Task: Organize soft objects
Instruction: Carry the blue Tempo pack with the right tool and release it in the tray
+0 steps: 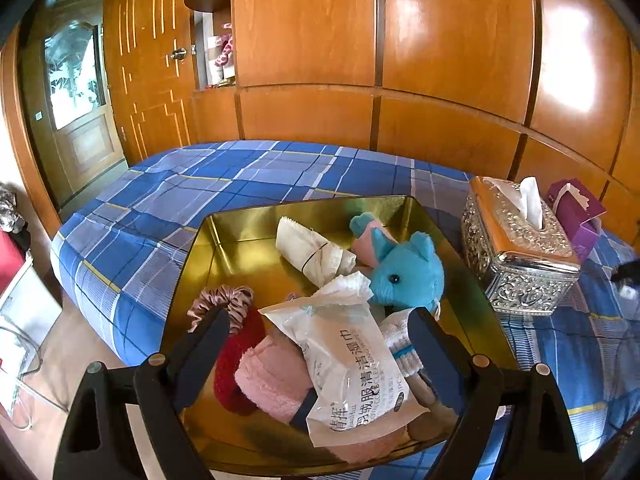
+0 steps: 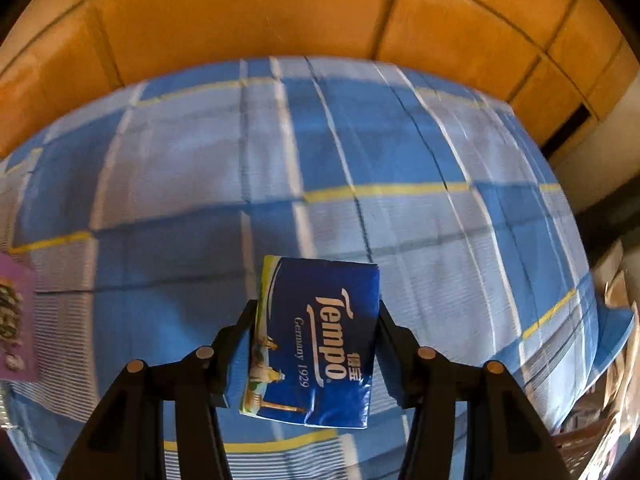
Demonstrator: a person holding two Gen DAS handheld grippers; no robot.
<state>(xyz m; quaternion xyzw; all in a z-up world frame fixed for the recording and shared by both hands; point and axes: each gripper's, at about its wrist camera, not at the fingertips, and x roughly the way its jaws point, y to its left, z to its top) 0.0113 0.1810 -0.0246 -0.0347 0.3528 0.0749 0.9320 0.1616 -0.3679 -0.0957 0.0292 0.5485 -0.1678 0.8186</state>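
A gold tray (image 1: 224,240) sits on the blue plaid bed (image 1: 224,184). In it lie a blue plush toy (image 1: 408,272), a rolled cream cloth (image 1: 316,250), a pink scrunchie (image 1: 228,300), a red scrunchie (image 1: 236,364), a pink towel (image 1: 272,380) and a white wet-wipe packet (image 1: 352,368). My left gripper (image 1: 320,328) is open above the tray, holding nothing. My right gripper (image 2: 316,320) is shut on a blue Tempo tissue pack (image 2: 320,340), held above the bed (image 2: 200,160).
A silver tissue box (image 1: 516,252) and a purple tissue box (image 1: 576,208) stand right of the tray. Wooden wardrobe panels (image 1: 400,60) rise behind the bed. A door (image 1: 76,92) is at the left. A purple packet (image 2: 16,320) lies at the left edge in the right wrist view.
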